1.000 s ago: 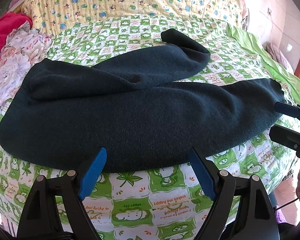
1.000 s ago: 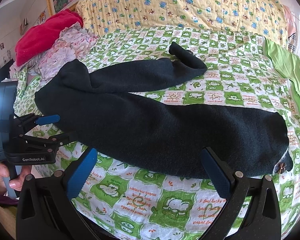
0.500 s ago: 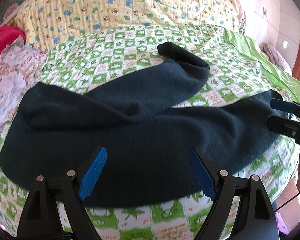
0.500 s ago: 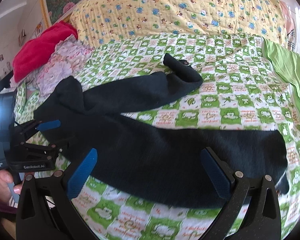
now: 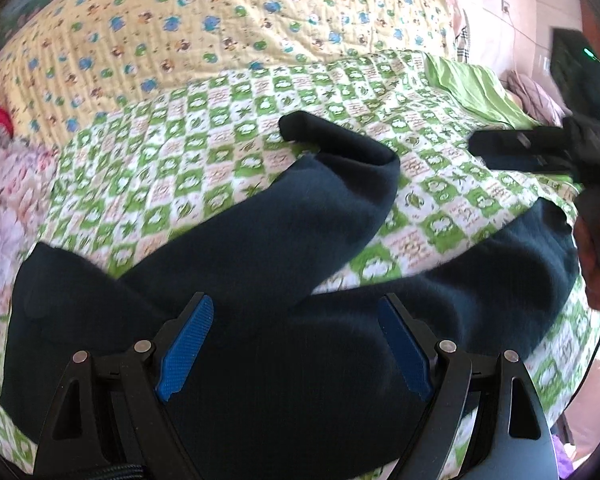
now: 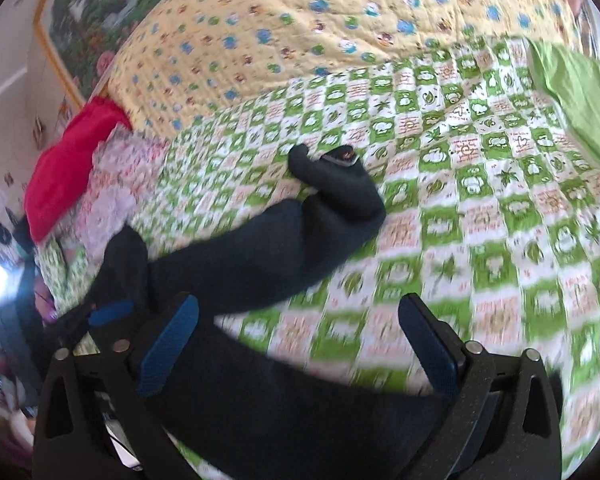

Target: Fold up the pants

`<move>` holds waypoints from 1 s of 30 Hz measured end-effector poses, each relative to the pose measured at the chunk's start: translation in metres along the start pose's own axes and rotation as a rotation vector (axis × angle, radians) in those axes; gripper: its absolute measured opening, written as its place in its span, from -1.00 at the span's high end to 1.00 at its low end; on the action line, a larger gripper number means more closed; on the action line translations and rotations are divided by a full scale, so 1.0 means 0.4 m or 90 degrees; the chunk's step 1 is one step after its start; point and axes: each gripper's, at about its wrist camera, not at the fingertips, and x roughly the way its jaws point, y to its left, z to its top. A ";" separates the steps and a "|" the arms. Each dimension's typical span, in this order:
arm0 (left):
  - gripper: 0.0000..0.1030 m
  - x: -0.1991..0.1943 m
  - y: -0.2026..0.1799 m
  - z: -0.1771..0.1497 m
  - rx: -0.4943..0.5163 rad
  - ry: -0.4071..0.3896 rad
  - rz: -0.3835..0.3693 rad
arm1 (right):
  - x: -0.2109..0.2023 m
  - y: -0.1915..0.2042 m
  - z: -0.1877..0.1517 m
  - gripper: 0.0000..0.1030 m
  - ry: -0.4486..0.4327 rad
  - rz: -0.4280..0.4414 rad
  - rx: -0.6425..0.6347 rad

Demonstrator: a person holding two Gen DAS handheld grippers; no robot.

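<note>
Dark navy pants (image 5: pixel 284 344) lie spread on a green-and-white checked bedspread (image 5: pixel 204 148). One leg runs along the near edge, the other (image 5: pixel 340 168) bends away toward the middle of the bed. My left gripper (image 5: pixel 296 344) is open, its blue pads over the waist end of the pants. My right gripper (image 6: pixel 296 352) is open above the near leg (image 6: pixel 260 408); the far leg's cuff (image 6: pixel 340 160) lies ahead of it. The right gripper also shows at the right of the left wrist view (image 5: pixel 548 144), and the left gripper at the left of the right wrist view (image 6: pixel 100 320).
A yellow quilt (image 5: pixel 220 28) covers the head of the bed. A red cloth (image 6: pixel 68 168) and a pink floral cloth (image 6: pixel 112 192) lie at the left. A lime green cloth (image 6: pixel 580 96) lies at the right edge.
Both grippers have moved forward over the pants and toward the middle of the bed. The near edge of the bedspread has dropped out of view. Both stay open.
</note>
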 end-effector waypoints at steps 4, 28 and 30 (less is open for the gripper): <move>-0.65 0.034 -0.019 0.039 0.017 0.009 -0.010 | 0.039 -0.049 0.077 -0.69 0.007 0.021 0.030; -0.65 0.301 -0.122 0.158 0.171 0.092 -0.058 | 0.424 -0.230 0.317 -0.19 0.154 0.072 0.082; -0.63 0.320 -0.116 0.147 0.177 0.110 -0.058 | 0.439 -0.231 0.321 -0.09 0.160 0.074 0.081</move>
